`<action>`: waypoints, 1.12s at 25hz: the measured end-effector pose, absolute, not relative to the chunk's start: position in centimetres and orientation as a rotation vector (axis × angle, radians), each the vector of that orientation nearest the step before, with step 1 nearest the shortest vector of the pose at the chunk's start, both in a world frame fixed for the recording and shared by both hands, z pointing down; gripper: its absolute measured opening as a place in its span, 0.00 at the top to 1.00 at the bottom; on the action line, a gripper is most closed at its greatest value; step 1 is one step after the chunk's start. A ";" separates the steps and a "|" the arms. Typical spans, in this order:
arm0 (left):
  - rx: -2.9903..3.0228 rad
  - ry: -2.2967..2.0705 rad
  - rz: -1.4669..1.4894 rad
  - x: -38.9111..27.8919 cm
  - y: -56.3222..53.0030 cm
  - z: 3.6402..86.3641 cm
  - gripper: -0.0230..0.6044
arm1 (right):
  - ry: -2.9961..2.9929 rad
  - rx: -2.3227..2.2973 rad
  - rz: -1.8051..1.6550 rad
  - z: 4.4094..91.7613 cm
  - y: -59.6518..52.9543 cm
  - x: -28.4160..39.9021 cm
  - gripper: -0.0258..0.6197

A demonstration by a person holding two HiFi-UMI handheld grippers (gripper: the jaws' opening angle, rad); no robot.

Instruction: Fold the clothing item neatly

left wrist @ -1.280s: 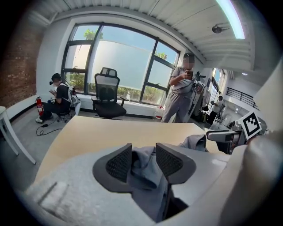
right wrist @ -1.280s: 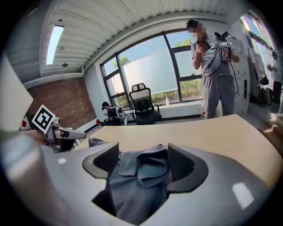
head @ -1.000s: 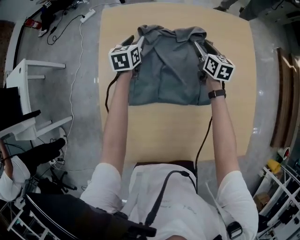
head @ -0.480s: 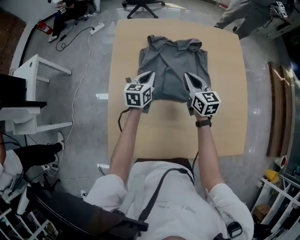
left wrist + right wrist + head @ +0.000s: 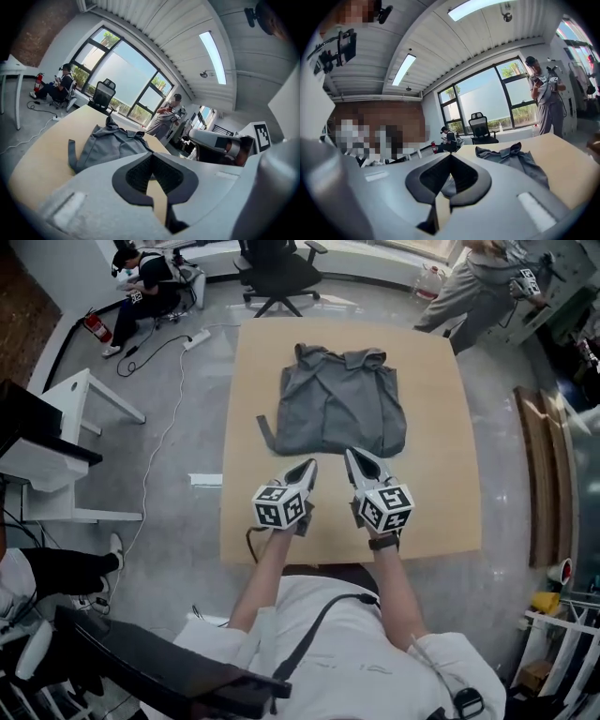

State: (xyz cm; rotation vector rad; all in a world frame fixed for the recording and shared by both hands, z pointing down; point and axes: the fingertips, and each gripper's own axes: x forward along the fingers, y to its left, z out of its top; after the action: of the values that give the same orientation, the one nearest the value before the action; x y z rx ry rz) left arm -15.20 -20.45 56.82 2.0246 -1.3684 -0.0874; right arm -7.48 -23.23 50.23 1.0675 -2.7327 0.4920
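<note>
Shirt (image 5: 339, 409) is lying folded up on the far half of the wooden table (image 5: 441, 502), collar toward the far edge, with one strip of fabric (image 5: 265, 432) sticking out on its left. Left gripper (image 5: 309, 466) and right gripper (image 5: 351, 455) both hang over the bare near half, just short of the shirt's near hem. Both have their jaws pressed together with nothing between them.
</note>
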 end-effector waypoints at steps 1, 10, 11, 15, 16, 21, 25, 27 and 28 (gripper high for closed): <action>2.031 -1.390 -0.089 -15.3 -20.3 56.5 0.96 | -2.729 1.074 0.474 49.9 -22.8 -7.3 0.95; 2.183 -1.565 -0.085 -14.9 -19.0 49.3 0.96 | -2.810 1.068 0.389 45.8 -20.3 -4.2 0.95; 2.227 -1.550 -0.091 -14.1 -18.4 47.7 0.96 | -2.827 1.064 0.384 45.3 -19.9 -3.6 0.95; 2.385 -1.671 -0.065 -11.2 -14.7 40.3 0.96 | -2.915 1.053 0.354 42.2 -16.6 0.2 0.95; 2.389 -1.721 -0.052 -10.4 -13.7 39.3 0.96 | -2.933 1.059 0.335 41.3 -15.4 1.6 0.95; 2.312 -1.872 -0.088 -5.3 -8.9 38.2 0.96 | -2.932 1.139 0.172 38.3 -10.5 8.2 0.95; 2.299 -1.992 0.026 -2.9 -6.1 37.3 0.96 | -2.909 1.189 -0.007 34.7 -8.9 11.1 0.95; 2.303 -2.021 0.051 -2.8 -5.6 36.4 0.96 | -2.902 1.224 -0.018 33.5 -8.6 11.7 0.95; 2.311 -2.027 0.052 -2.7 -5.5 36.0 0.96 | -2.895 1.246 -0.018 33.1 -8.5 11.9 0.95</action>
State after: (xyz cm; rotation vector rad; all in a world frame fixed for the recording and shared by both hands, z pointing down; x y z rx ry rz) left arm -2.70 -5.51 35.99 2.3112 -2.0275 0.0524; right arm 11.91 -8.46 33.15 1.2462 -2.8952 -0.0179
